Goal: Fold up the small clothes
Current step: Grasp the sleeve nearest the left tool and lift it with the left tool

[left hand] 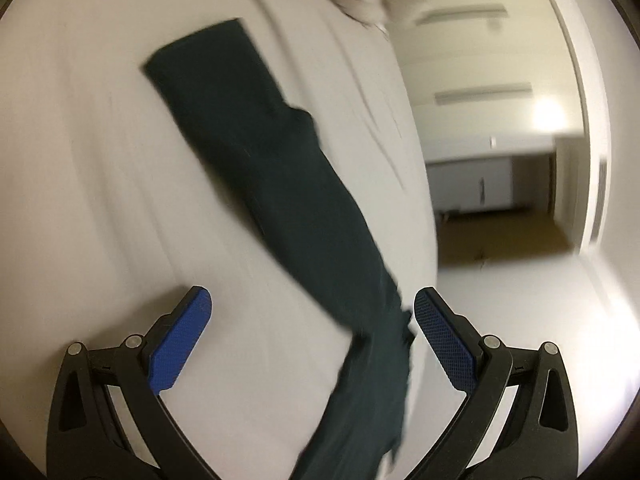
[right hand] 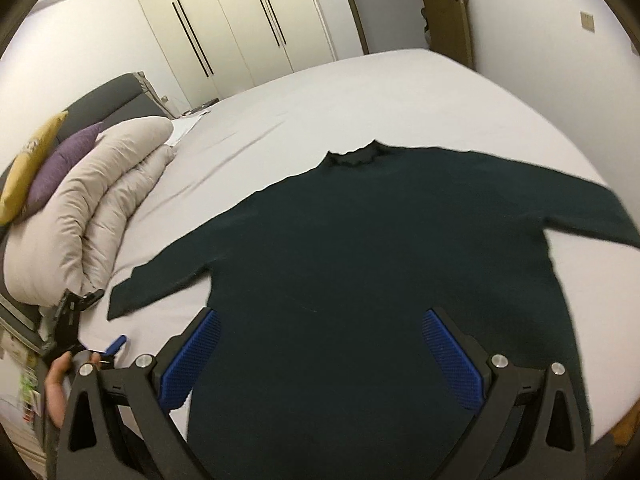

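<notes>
The dark green long-sleeved knit sweater (right hand: 360,260) lies flat, front or back up I cannot tell, on the pale grey bed sheet (right hand: 360,92), collar toward 12 o'clock and both sleeves spread out to the sides. The right gripper (right hand: 320,356) hovers over its lower body with jaws wide apart, holding nothing. The left gripper (left hand: 312,340) is likewise wide apart and empty, with 1 sleeve (left hand: 256,152) running from between its jaws up toward 11 o'clock; that view is smeared by motion.

Likely trouble: the knit is soft and limp, so a pinch taken too deep could gather the sheet with it, and a pinch of only 1 layer would let the fold sag or twist. The sleeve seen at 3 o'clock in the right view lies near the mattress edge and may slide off if dragged.

The bed is broad and lightly creased. A folded beige duvet (right hand: 92,208) with a purple cushion (right hand: 60,164) and a yellow cushion (right hand: 28,168) sits at 9 o'clock, cream wardrobe doors (right hand: 240,20) stand at 11 o'clock, and a brown door (right hand: 444,4) at 1 o'clock.
</notes>
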Action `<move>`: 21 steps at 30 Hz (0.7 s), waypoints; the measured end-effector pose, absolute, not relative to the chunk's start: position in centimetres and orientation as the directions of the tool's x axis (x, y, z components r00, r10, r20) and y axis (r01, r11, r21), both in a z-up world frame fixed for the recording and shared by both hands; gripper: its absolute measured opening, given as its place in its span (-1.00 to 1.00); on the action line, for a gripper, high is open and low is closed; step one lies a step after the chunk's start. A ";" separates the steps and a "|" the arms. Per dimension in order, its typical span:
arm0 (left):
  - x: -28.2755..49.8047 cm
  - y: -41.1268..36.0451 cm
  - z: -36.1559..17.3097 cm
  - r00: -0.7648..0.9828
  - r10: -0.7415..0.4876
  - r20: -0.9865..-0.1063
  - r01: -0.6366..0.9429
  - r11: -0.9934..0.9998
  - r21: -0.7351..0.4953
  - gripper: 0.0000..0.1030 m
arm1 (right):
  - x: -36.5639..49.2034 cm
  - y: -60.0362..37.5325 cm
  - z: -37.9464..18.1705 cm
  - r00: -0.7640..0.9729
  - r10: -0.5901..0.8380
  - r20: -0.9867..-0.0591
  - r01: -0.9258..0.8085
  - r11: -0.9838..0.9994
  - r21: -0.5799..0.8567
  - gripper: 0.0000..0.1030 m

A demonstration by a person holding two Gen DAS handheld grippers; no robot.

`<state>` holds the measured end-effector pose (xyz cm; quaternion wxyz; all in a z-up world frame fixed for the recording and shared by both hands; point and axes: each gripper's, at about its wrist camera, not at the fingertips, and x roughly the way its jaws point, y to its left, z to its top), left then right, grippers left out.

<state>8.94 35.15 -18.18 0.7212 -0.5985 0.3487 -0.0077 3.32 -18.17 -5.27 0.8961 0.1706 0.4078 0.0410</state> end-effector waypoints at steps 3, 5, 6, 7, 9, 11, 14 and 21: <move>10.5 36.8 -19.7 0.789 -0.437 -0.432 -0.395 0.178 -0.902 1.00 | 4.2 -17.8 -5.9 0.660 0.220 -0.718 0.066 0.936 0.347 0.96; 11.6 37.5 -20.0 0.805 -0.428 -0.411 -0.384 0.151 -0.911 1.00 | 4.7 -17.7 -6.3 0.658 0.233 -0.716 0.070 0.928 0.366 0.91; 11.9 37.8 -20.4 0.811 -0.424 -0.402 -0.381 0.137 -0.914 1.00 | 5.1 -17.6 -6.5 0.656 0.245 -0.714 0.071 0.922 0.382 0.89; 12.4 37.9 -20.6 0.818 -0.419 -0.394 -0.382 0.116 -0.917 0.98 | 5.3 -17.6 -6.7 0.655 0.258 -0.711 0.070 0.915 0.397 0.87; 13.4 39.0 -20.8 0.835 -0.397 -0.382 -0.388 0.068 -0.919 0.92 | 5.6 -17.5 -6.9 0.653 0.280 -0.703 0.062 0.906 0.418 0.80; 14.3 39.0 -20.7 0.838 -0.380 -0.391 -0.400 0.059 -0.915 0.67 | 5.6 -17.6 -6.9 0.656 0.287 -0.698 0.056 0.904 0.424 0.77; 15.6 39.7 -21.7 0.819 -0.397 -0.415 -0.428 0.058 -0.902 -0.45 | 5.6 -18.5 -7.0 0.670 0.288 -0.684 0.055 0.900 0.433 0.64; 20.4 34.1 -14.5 0.777 -0.335 -0.533 -0.387 0.414 -0.824 -0.80 | 4.9 -24.7 -8.7 0.694 0.251 -0.675 0.152 0.865 0.478 0.49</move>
